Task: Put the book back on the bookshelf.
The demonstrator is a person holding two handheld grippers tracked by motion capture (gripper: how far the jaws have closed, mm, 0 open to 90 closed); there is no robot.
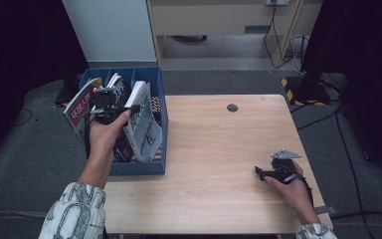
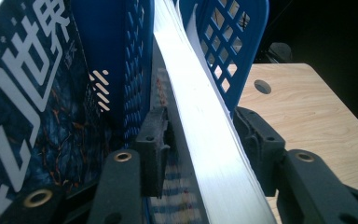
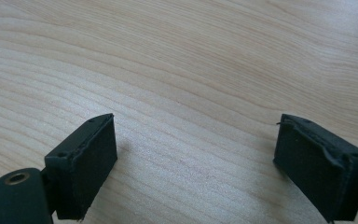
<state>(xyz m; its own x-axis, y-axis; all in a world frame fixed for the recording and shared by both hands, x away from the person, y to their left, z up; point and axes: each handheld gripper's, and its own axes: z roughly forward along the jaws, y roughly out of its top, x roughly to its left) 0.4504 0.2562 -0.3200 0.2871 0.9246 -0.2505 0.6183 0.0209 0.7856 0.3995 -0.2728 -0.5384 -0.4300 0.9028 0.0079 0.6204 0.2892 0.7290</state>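
**Meanwhile, a magazine sits between the left jaws at the blue rack**

Up at the table's left edge, the left gripper (image 1: 110,106) reaches into the blue file rack (image 1: 151,167). Its jaws straddle the white page edge of a magazine (image 2: 200,135) that leans in the rack's right-hand compartment; one pad touches, the other stands just beside it, so I cannot tell whether the grip is firm. Another magazine with white lettering (image 2: 23,112) stands alongside. The right gripper (image 1: 268,173) rests on the wooden table (image 3: 205,70), jaws wide apart, holding nothing.
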